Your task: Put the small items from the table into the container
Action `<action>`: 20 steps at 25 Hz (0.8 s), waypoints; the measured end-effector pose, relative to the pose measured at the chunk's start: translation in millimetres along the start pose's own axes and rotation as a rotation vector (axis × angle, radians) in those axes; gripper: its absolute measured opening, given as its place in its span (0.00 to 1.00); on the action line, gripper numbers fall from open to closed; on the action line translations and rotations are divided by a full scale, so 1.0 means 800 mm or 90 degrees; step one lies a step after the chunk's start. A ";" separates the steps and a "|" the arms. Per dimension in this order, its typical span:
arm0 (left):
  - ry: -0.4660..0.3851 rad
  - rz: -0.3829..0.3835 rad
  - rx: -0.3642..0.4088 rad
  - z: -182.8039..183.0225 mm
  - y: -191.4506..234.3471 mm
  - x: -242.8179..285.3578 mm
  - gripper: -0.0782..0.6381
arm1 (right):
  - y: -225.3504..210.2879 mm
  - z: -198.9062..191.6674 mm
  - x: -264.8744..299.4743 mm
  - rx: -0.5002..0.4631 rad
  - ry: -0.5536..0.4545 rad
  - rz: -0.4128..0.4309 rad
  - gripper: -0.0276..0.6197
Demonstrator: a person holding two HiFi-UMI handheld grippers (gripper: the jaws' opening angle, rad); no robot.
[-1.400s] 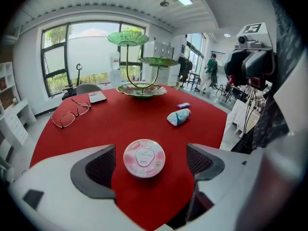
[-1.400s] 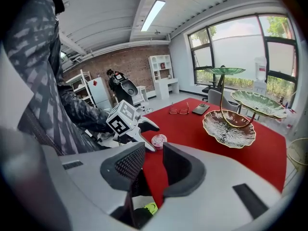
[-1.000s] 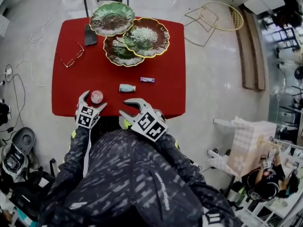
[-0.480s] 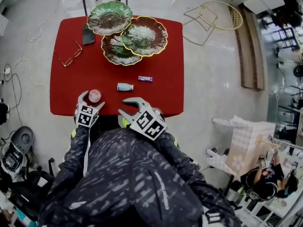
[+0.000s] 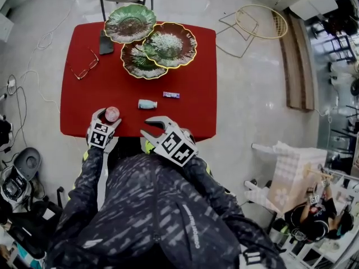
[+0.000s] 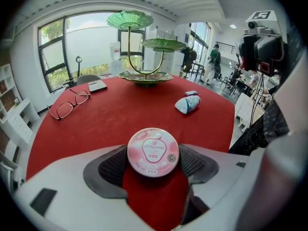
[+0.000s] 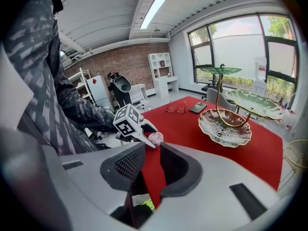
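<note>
The red desk is carrying a tiered leaf-dish stand at its far end, with glasses lying left of it. At the near edge, the left gripper is closing its fingers on a pink tin (it is filling the gap between the pads). The right gripper is hovering alongside, fingers slightly apart, gripping nothing. A blue packet and a smaller purple one are lying between tin and stand.

Pink tin, maybe strawberry-printed; red table
</note>
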State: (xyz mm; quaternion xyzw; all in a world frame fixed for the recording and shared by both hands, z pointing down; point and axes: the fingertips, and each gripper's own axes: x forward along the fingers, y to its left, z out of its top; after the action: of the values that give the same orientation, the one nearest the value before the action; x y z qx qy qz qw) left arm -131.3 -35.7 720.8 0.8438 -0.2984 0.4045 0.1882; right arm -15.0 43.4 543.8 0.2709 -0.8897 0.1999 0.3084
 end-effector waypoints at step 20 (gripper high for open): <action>0.038 -0.052 0.060 -0.005 -0.009 -0.006 0.57 | -0.021 0.050 0.037 0.015 -0.003 -0.001 0.20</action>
State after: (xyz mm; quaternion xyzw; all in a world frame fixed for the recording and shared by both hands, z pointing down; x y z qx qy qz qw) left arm -131.3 -26.4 718.9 0.8507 -0.2385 0.4351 0.1737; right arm -42.5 -1.1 536.9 0.2758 -0.8877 0.2095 0.3033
